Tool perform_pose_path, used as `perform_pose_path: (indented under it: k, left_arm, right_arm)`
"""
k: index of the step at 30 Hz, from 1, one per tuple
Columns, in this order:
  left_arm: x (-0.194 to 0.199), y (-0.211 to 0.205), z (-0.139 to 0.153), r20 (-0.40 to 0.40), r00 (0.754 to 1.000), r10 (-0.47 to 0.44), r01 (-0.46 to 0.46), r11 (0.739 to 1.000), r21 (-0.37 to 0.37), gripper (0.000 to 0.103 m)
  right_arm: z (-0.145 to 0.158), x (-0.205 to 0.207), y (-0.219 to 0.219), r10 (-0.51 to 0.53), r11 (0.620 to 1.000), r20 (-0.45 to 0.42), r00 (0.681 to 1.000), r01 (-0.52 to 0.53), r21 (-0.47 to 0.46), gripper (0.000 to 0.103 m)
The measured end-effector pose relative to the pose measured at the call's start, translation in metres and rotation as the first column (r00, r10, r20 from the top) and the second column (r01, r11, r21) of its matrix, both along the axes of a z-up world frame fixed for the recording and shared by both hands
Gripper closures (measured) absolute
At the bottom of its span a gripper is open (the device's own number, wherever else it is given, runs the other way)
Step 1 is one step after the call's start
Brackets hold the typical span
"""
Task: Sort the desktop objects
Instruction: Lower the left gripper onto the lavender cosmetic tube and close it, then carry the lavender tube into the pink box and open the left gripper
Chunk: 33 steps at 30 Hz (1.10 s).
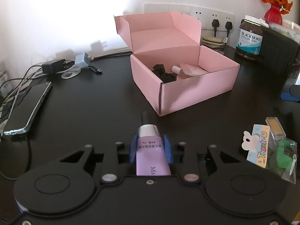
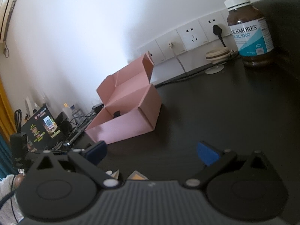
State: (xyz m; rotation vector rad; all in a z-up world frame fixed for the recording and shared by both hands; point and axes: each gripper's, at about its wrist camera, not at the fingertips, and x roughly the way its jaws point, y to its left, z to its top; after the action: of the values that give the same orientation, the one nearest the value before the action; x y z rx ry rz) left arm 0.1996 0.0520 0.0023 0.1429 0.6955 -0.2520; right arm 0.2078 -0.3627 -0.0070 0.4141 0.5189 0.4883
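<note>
Short of the pink box (image 1: 184, 80), the left gripper (image 1: 150, 149) clamps a lilac tube (image 1: 151, 148), its dark cap end aimed boxward; the right gripper (image 2: 151, 153) gapes, holding nothing.

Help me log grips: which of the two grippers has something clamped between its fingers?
The left gripper: its blue pads press on a lilac tube with its cap pointing at the pink box. The right gripper stands open, nothing between its fingers.

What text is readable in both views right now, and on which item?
"BLACKMORES FISH OIL 1000": bottle label.
"Ms": lilac tube in the left gripper; its Chinese line is too small to read.
Card packet: coloured letters, unclear.
Black box in the right view: blurred.
</note>
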Motion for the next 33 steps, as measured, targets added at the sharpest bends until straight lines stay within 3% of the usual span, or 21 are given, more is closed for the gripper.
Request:
perform_pose_path:
  k: [13,23,27,33]
  left_arm:
    - [-0.004,-0.009,0.044,0.191,0.981,0.018,-0.016,1.000,-0.011,0.072]
    - [0.017,-0.032,0.105,0.354,0.934,0.039,0.002,0.993,-0.116,0.073]
    - [0.034,-0.050,0.112,0.361,0.933,0.011,0.029,0.994,-0.105,0.072]
    - [0.054,-0.072,0.090,0.300,0.954,-0.025,0.051,0.996,-0.079,0.072]
  right_arm:
    - [0.000,0.000,-0.001,0.004,1.000,0.000,1.000,-0.004,0.014,0.001]
    - [0.000,-0.001,-0.004,-0.001,0.999,0.002,1.000,0.001,0.035,0.001]
    - [-0.001,0.001,-0.006,0.004,0.999,-0.006,1.000,-0.004,0.051,0.001]
    - [-0.002,0.000,-0.010,-0.006,0.997,-0.007,1.000,0.007,0.075,0.001]
